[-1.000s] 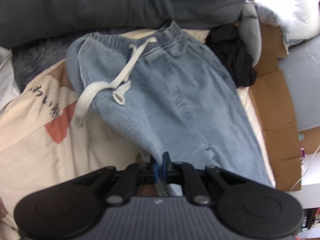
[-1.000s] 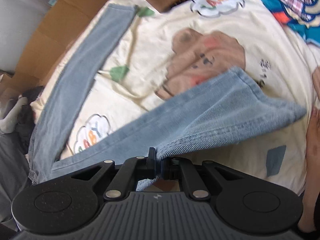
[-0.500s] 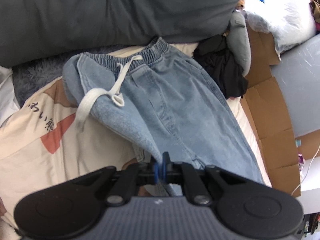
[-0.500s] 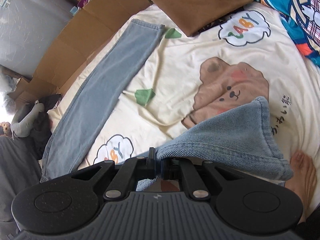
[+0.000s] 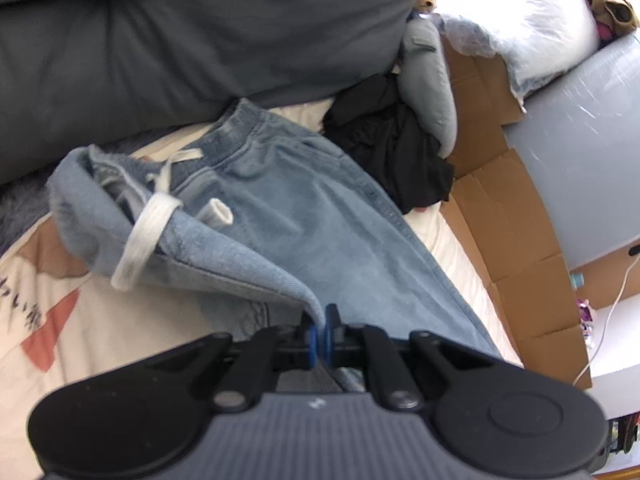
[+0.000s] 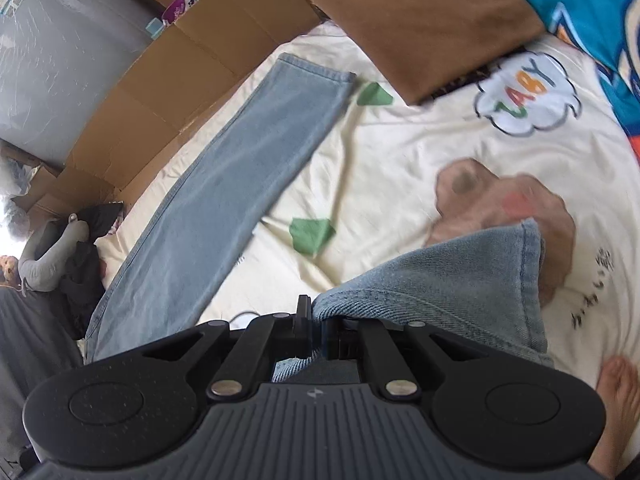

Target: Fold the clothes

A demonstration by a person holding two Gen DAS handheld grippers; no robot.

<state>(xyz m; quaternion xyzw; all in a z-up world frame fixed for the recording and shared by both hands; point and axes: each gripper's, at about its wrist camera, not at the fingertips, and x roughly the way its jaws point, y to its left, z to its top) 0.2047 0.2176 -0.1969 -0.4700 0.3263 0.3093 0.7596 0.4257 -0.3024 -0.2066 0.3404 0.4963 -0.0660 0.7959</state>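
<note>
The pale blue denim drawstring trousers [image 5: 304,216] lie on the cream cartoon-print bedsheet [image 6: 400,152], one leg lifted. The left gripper [image 5: 319,330] and right gripper [image 6: 316,332] each pinch a thin edge of that leg; it may slip free, or the white drawstring [image 5: 148,236] get trapped in the fold

Brown cushion [image 6: 420,20], flattened cardboard [image 6: 160,92] — black garment [image 5: 396,152] beside cartoon bedsheet [image 6: 400,152]
</note>
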